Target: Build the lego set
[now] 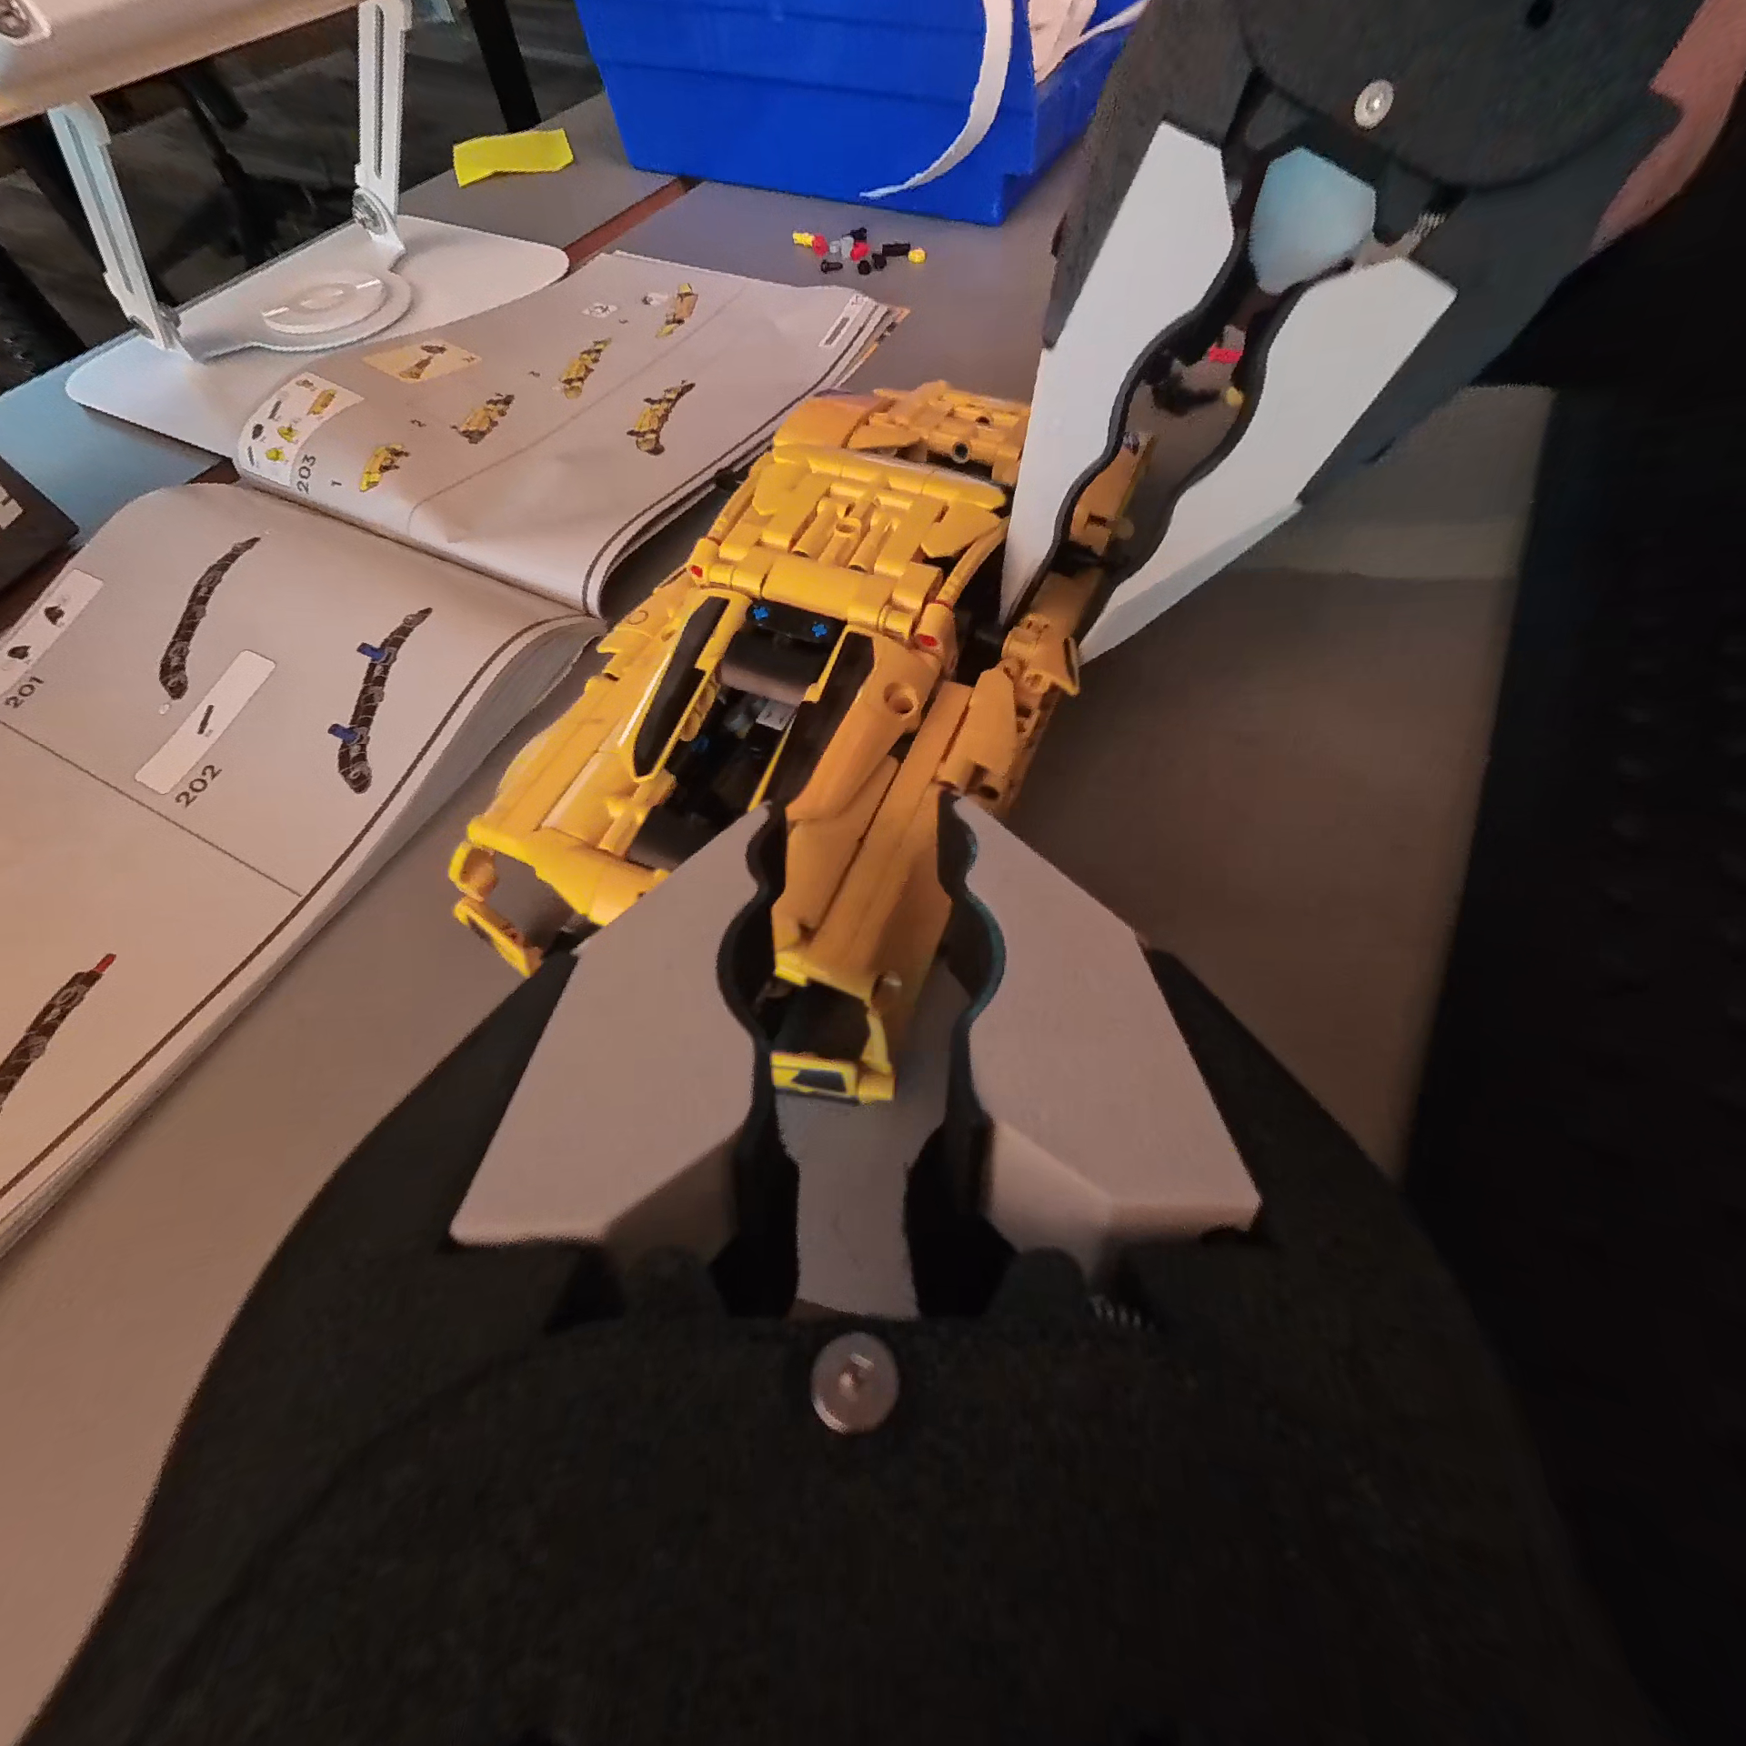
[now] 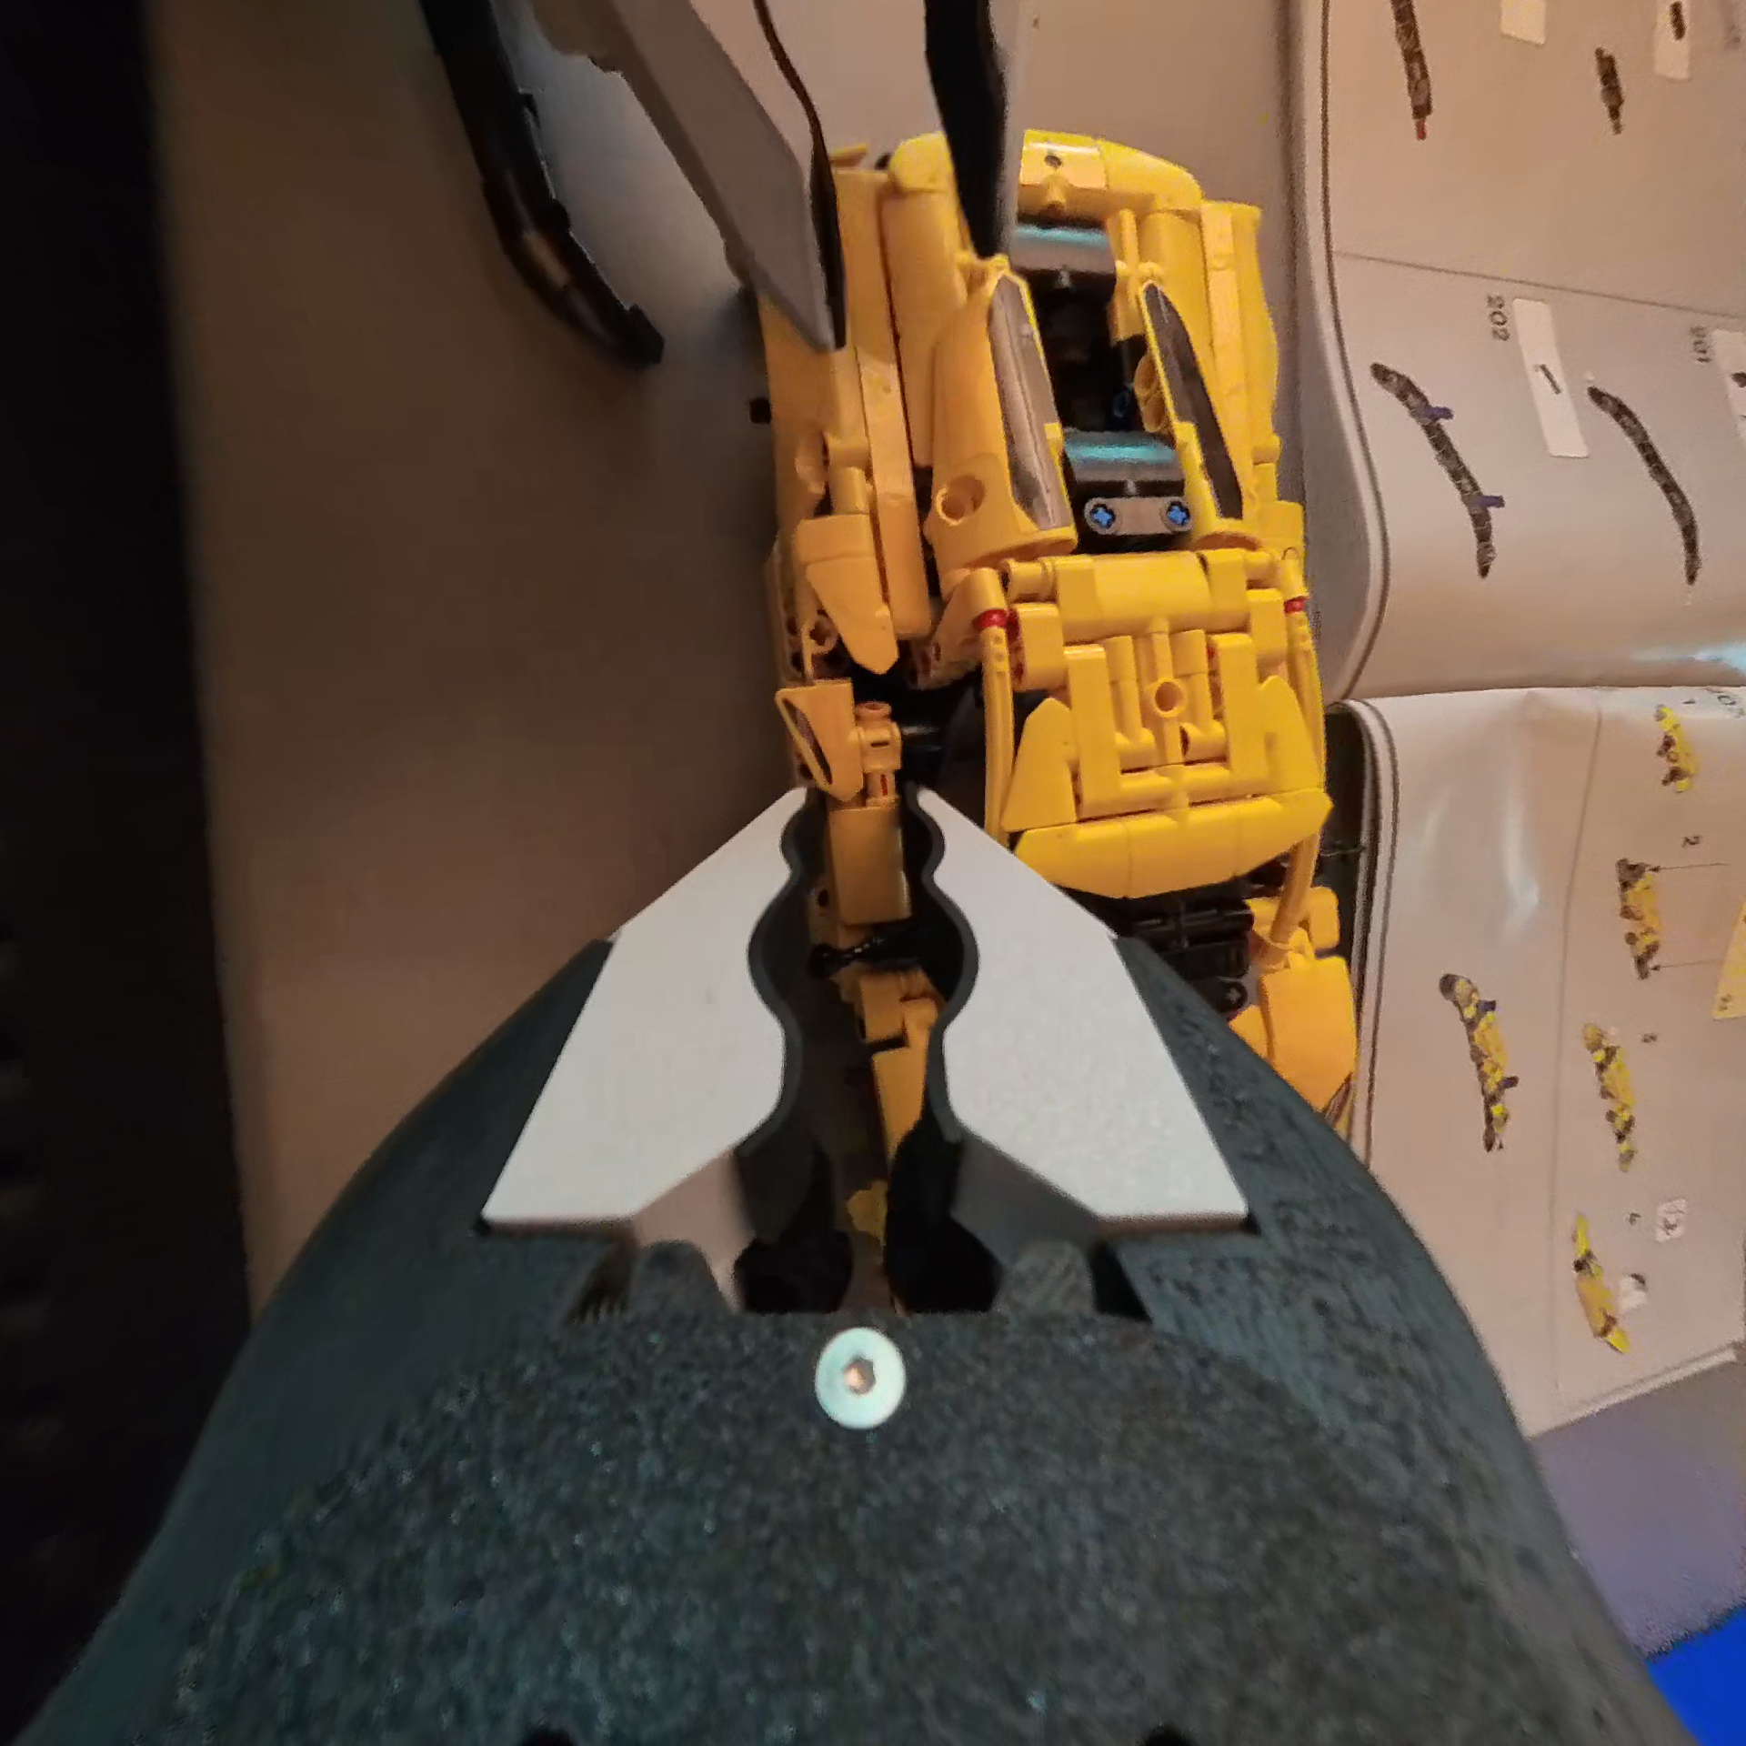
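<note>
Car (image 1: 803,680), yellow, looks nearly built, lying on the desk (image 1: 1228,756) right of the manual (image 1: 283,661). Left claw (image 1: 864,831) and right claw (image 2: 860,803) each grip its side; loose pins (image 1: 855,250) remain far off.

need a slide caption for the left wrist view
Both grippers, left and right, close on one side of the yellow lego car beside open instruction booklets.
</note>
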